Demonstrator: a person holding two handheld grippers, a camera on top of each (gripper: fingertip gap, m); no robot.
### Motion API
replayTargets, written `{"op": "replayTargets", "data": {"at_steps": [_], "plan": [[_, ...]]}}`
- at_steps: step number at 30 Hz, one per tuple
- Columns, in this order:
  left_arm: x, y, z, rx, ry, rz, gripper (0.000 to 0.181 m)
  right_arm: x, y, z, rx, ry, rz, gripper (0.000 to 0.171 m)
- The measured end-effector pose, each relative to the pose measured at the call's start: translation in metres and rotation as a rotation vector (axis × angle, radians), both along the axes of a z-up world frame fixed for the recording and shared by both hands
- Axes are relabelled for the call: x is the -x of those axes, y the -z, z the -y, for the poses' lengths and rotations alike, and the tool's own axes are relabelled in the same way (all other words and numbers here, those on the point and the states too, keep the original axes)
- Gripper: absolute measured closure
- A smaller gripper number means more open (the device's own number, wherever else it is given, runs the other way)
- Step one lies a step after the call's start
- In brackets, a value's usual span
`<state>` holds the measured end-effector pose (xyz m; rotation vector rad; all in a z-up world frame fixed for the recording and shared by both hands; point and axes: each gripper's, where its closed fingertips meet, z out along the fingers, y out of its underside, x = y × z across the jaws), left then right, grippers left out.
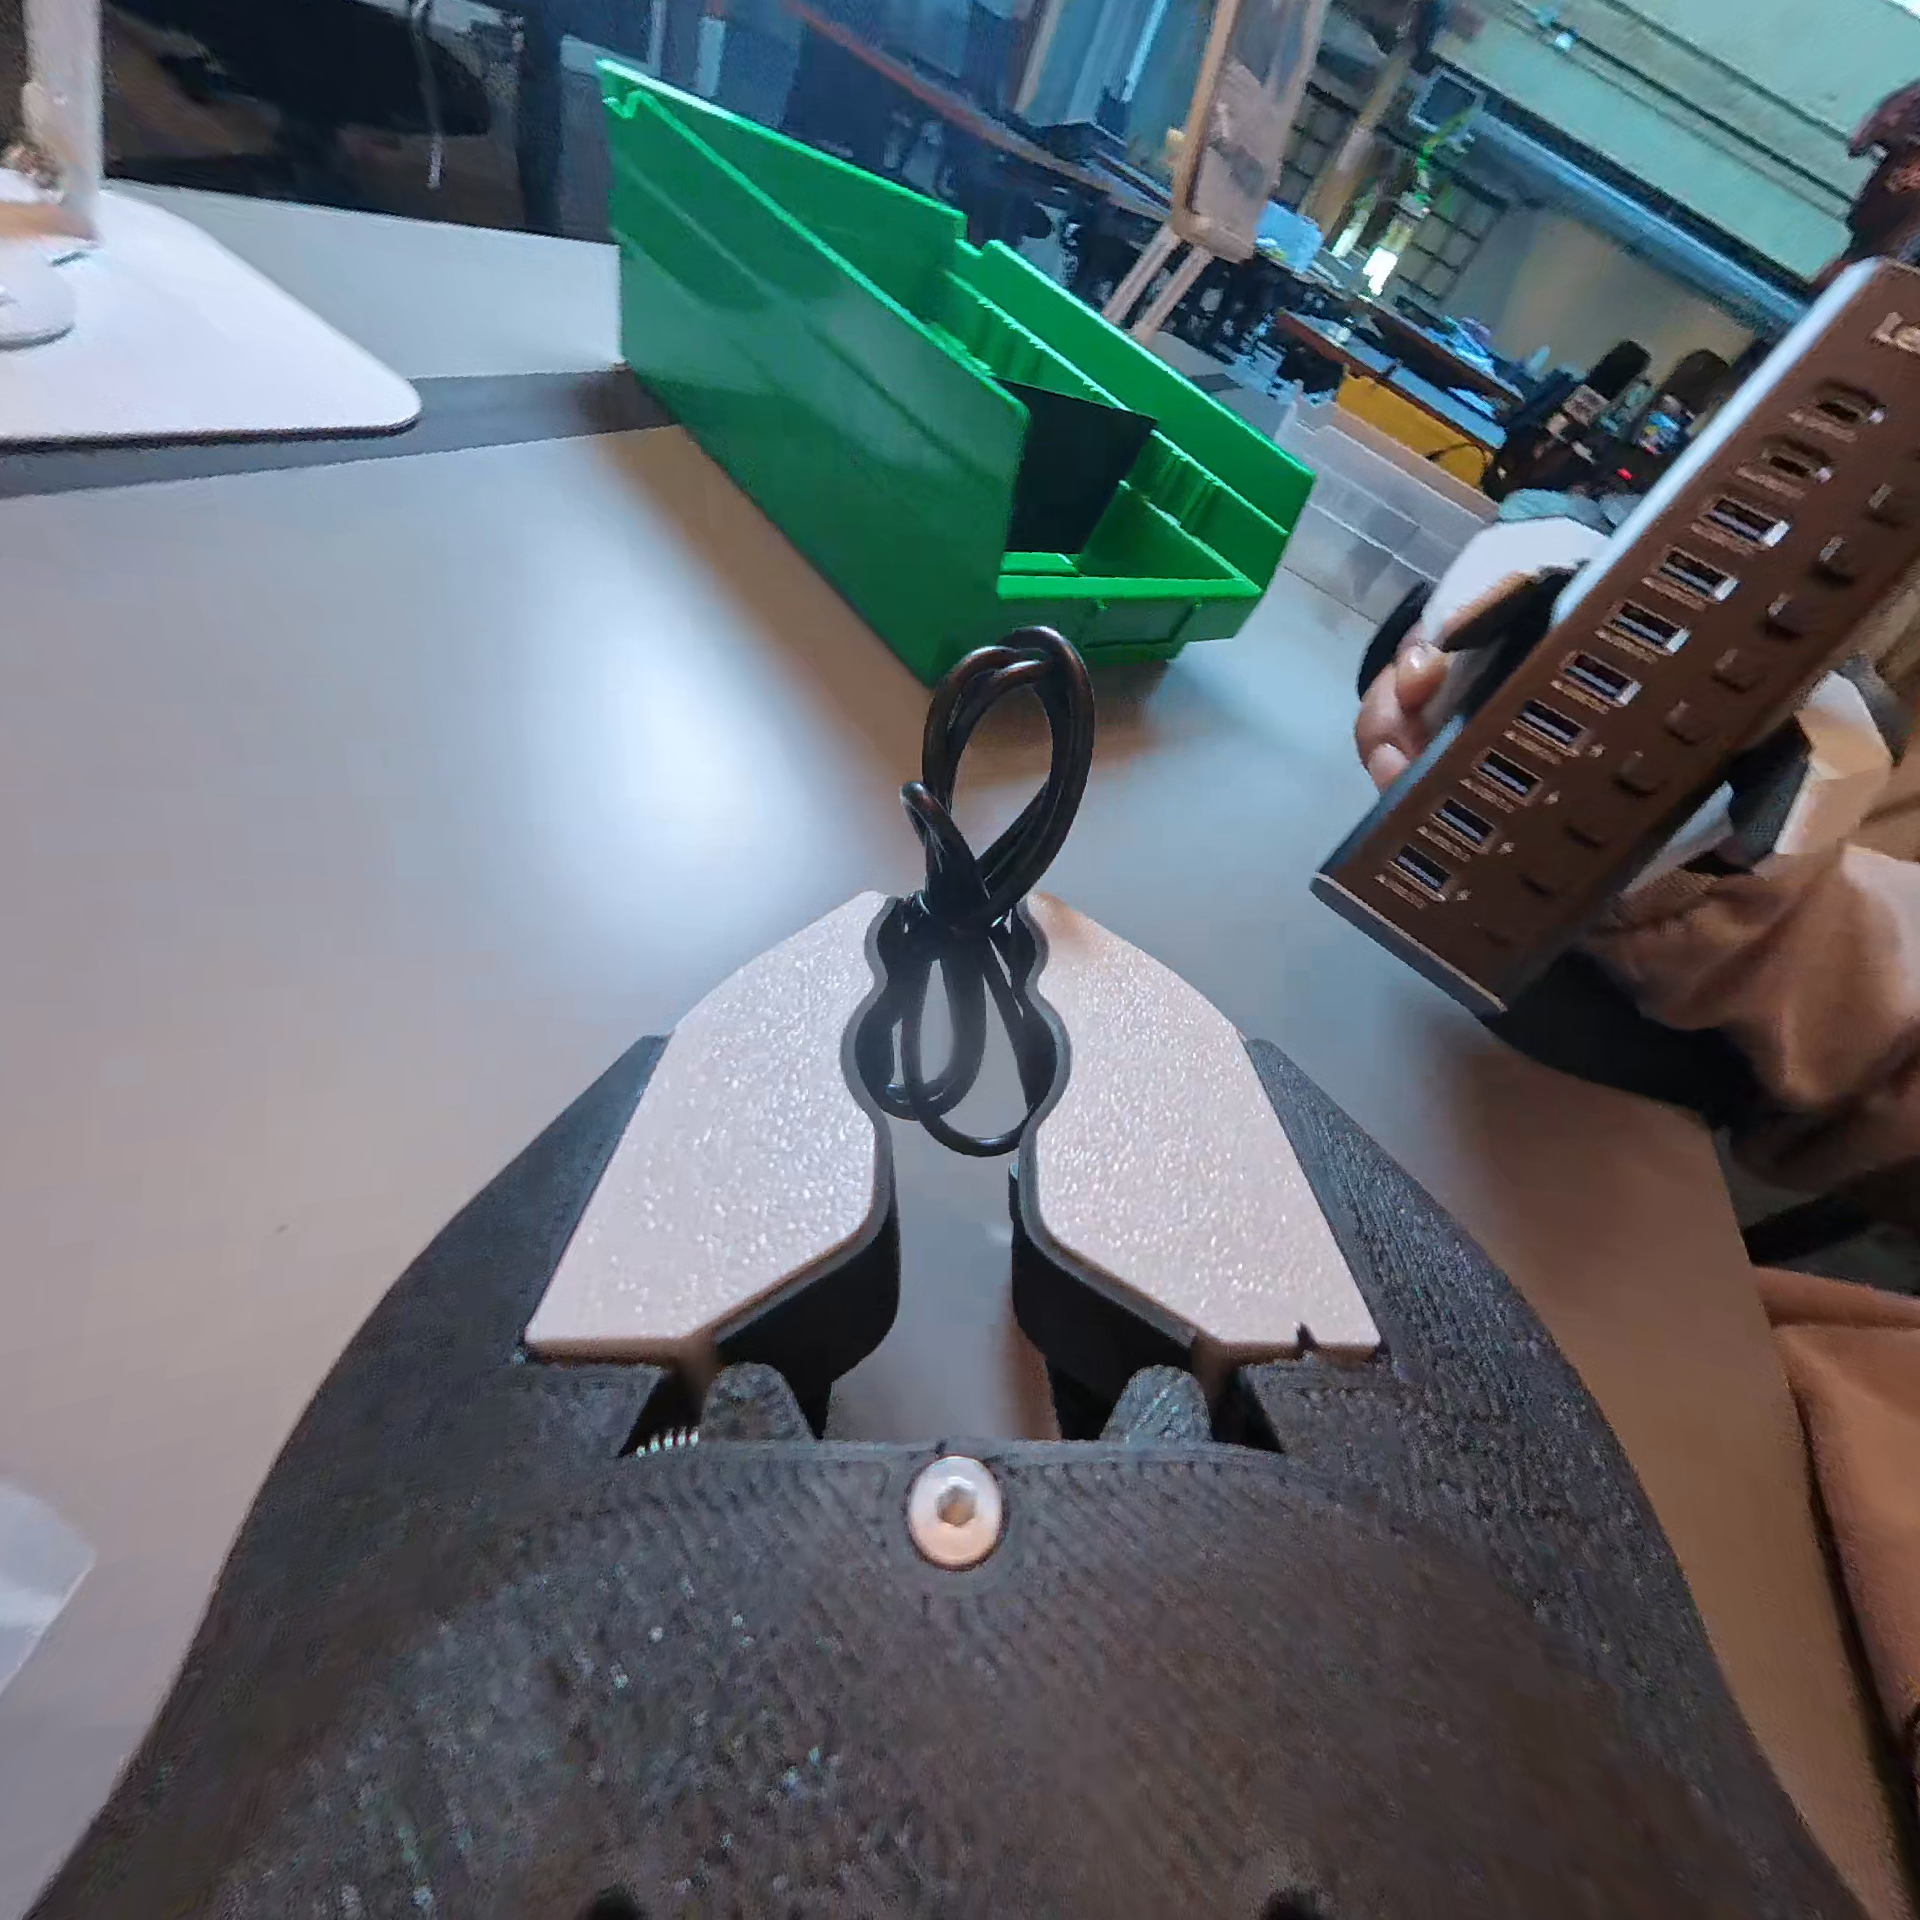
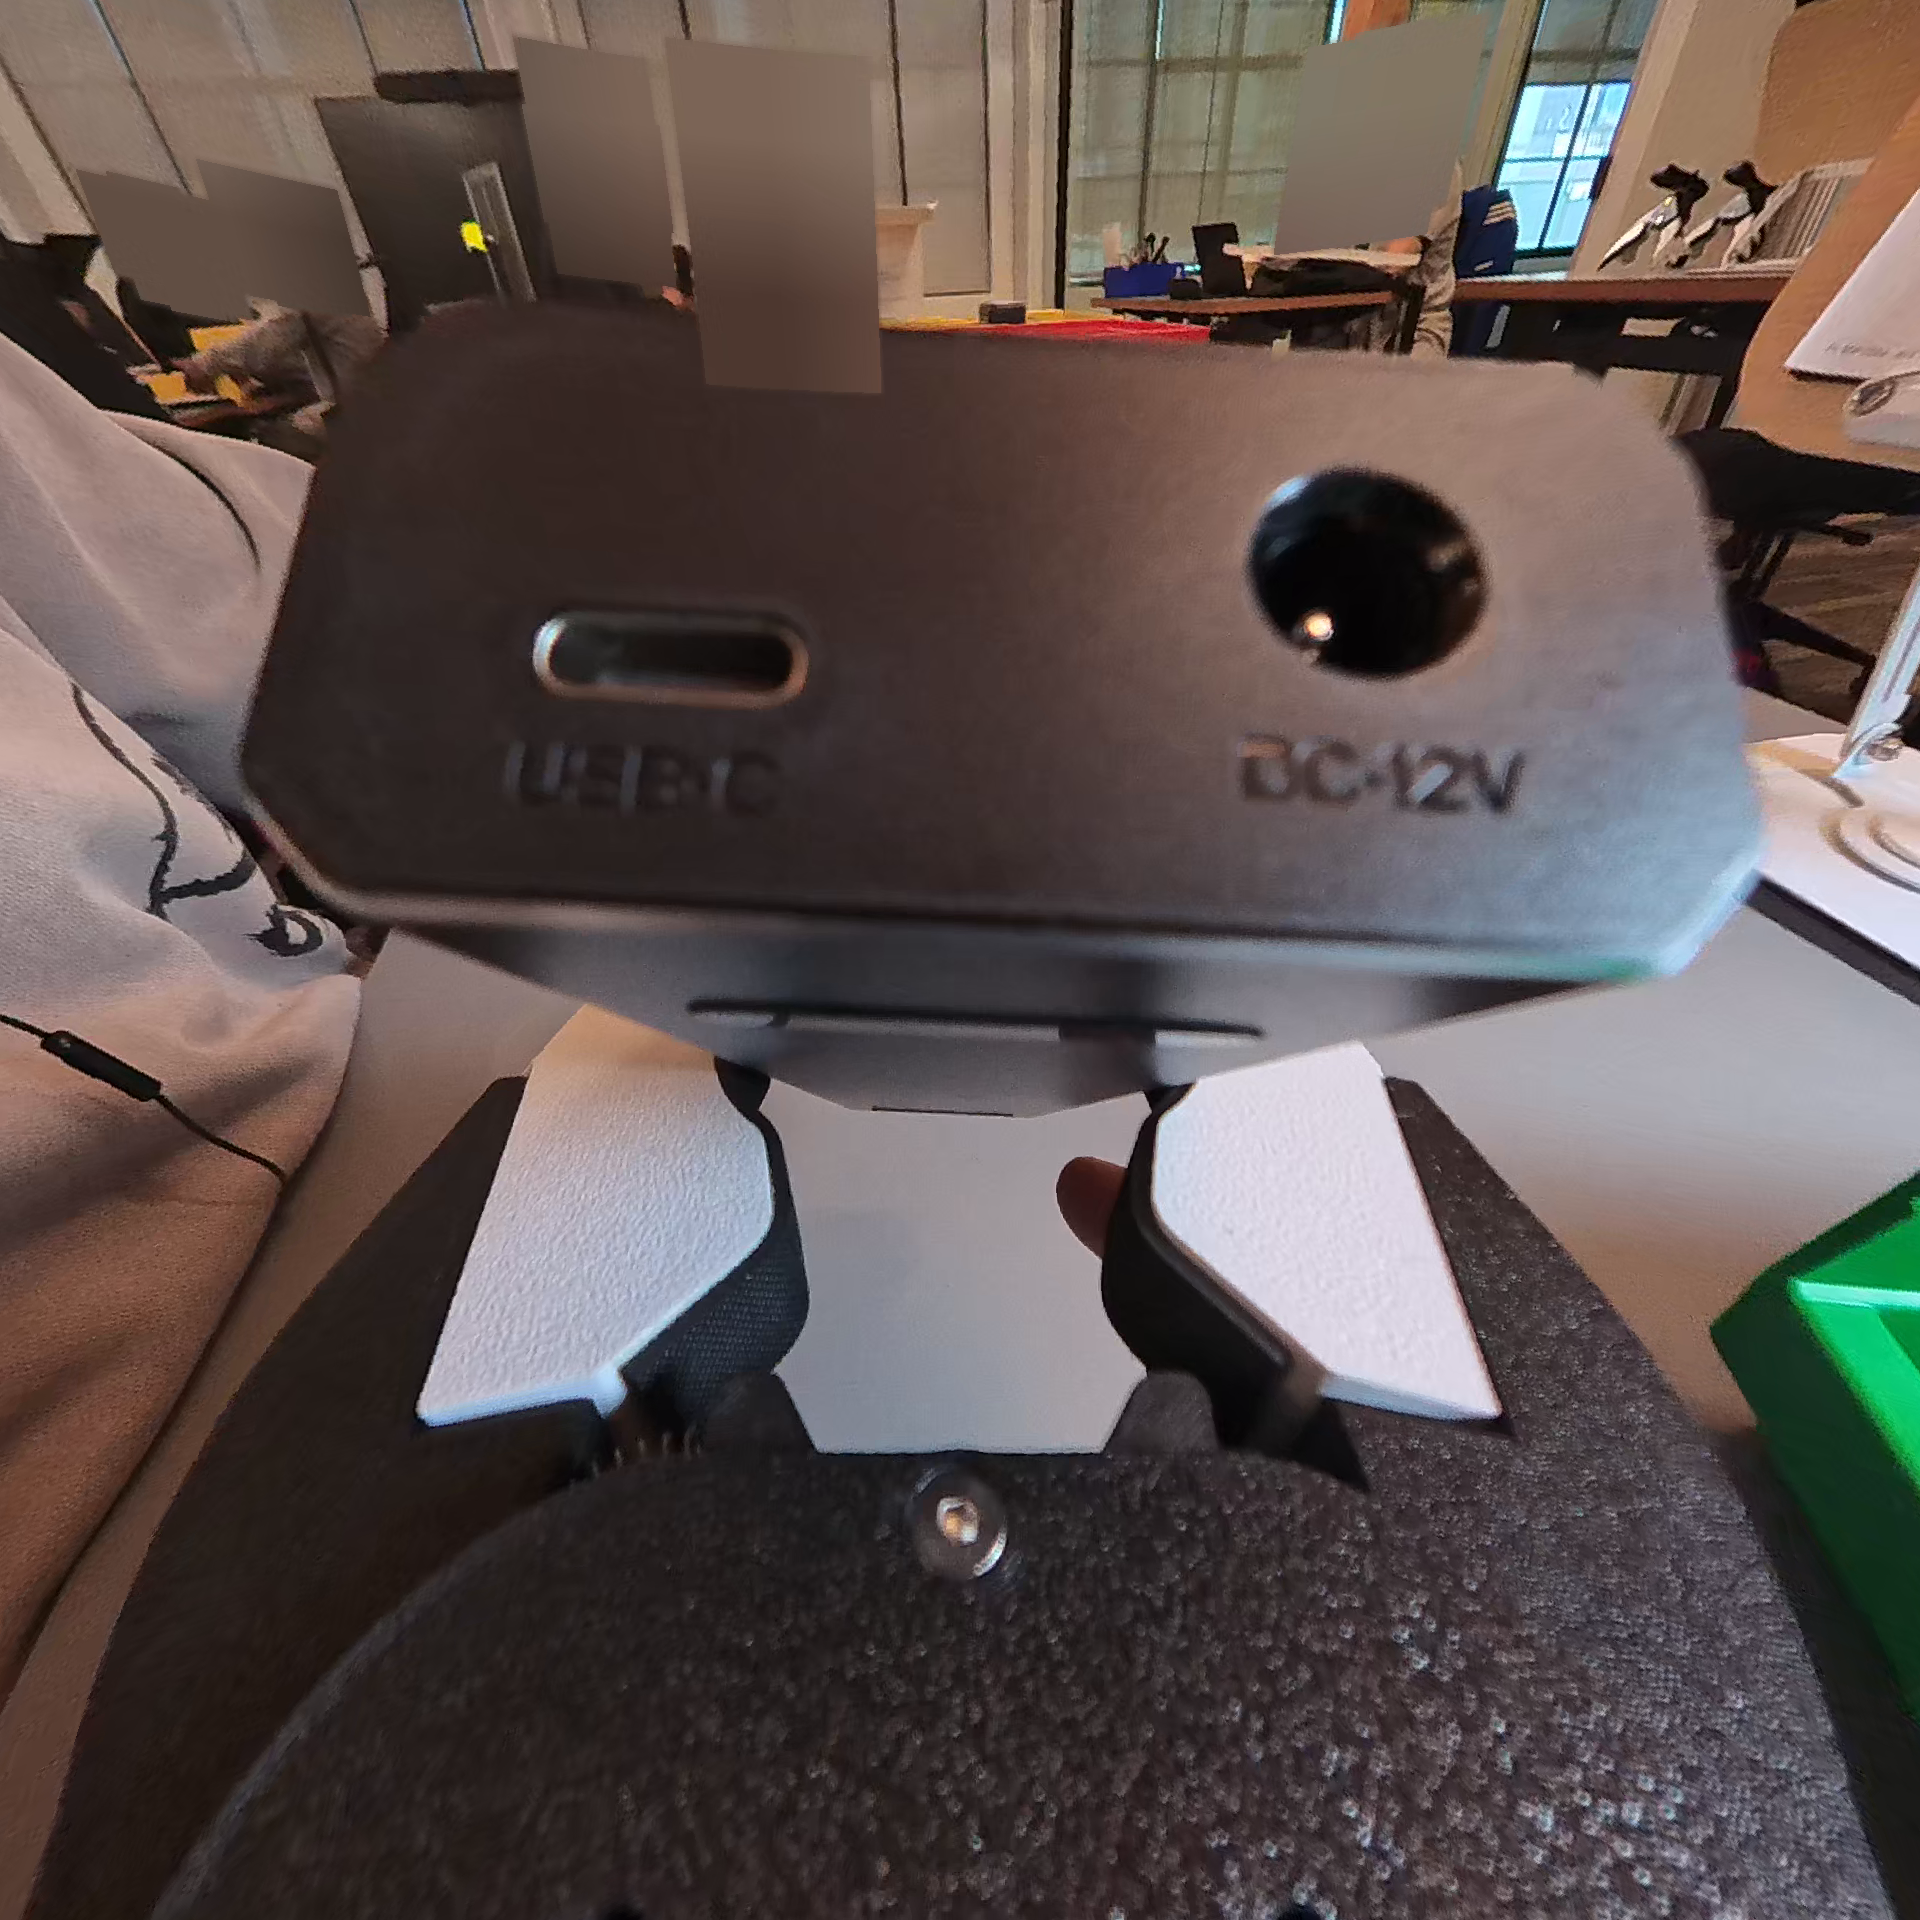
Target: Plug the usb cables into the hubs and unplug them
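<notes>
My left gripper (image 1: 956, 914) is shut on a coiled black USB cable (image 1: 1003, 769); its loops stick up past the fingertips and hang between the fingers. My right gripper (image 2: 951, 1086) is shut on a long dark grey USB hub (image 2: 997, 644) and holds it raised above the table. The right wrist view shows the hub's end face with an oval port and a round power socket. In the left wrist view the hub (image 1: 1652, 634) stands tilted at the right, a row of several ports facing me, with a hand (image 1: 1397, 717) beside it.
A green plastic bin (image 1: 914, 416) lies on the grey table (image 1: 416, 831) beyond the cable; its corner shows in the right wrist view (image 2: 1829, 1361). A white pad (image 1: 187, 353) lies at the far left. A person's sleeve (image 1: 1787, 977) is at the right.
</notes>
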<state>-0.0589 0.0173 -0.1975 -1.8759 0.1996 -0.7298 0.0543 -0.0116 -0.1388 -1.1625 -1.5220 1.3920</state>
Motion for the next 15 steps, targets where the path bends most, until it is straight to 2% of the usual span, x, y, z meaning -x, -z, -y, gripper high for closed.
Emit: {"op": "replayTargets", "data": {"at_steps": [6, 9, 13, 15], "plan": [[0.02, 0.019, -0.002, 0.116, -0.095, -0.003, 0.16, 0.001, 0.001, 0.002, 0.029, -0.009, 0.002, 0.101], [0.024, 0.019, 0.002, 0.126, -0.09, -0.055, 0.151, 0.001, 0.002, 0.001, 0.03, -0.007, 0.007, 0.101], [0.038, 0.015, 0.012, 0.083, -0.076, -0.324, 0.142, 0.001, 0.003, 0.002, 0.026, -0.008, 0.011, 0.101], [0.036, 0.01, 0.02, 0.019, 0.0, -0.47, 0.143, 0.001, 0.003, 0.001, 0.026, -0.009, 0.01, 0.101]]}}
